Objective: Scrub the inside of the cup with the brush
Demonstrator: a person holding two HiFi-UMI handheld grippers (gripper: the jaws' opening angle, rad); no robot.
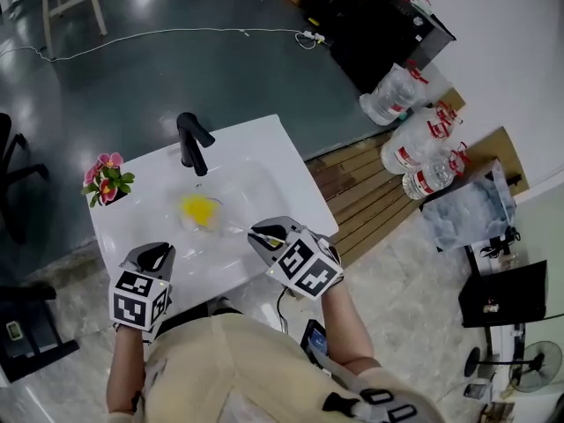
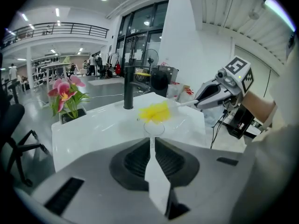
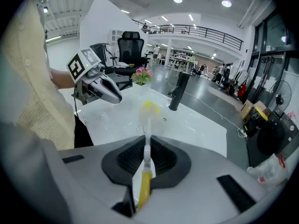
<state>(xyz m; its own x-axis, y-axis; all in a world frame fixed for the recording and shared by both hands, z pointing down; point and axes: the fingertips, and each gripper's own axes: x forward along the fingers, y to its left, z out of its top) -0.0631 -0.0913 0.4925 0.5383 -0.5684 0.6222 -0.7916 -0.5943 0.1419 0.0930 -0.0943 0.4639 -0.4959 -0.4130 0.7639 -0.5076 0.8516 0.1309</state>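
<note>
A clear cup [image 1: 202, 216] stands in the basin of the white sink counter [image 1: 264, 161], in front of the black faucet [image 1: 191, 144]. The brush's fluffy yellow head [image 1: 200, 207] sits at the cup's mouth. Its thin white handle [image 1: 236, 228] runs back to my right gripper [image 1: 263, 233], which is shut on it. In the right gripper view the handle [image 3: 147, 160] lies between the jaws, with the head [image 3: 150, 107] over the cup [image 3: 152, 125]. My left gripper [image 1: 157, 252] hovers over the counter's front left, apart from the cup [image 2: 154, 127]. Its jaws stand close together with a narrow slit and nothing between them.
A pot of pink flowers [image 1: 107, 181] stands at the counter's left corner. Large water bottles [image 1: 414, 139] lie on the floor to the right. A black office chair [image 1: 9, 174] is at the left, and a white cable [image 1: 159, 35] crosses the floor behind.
</note>
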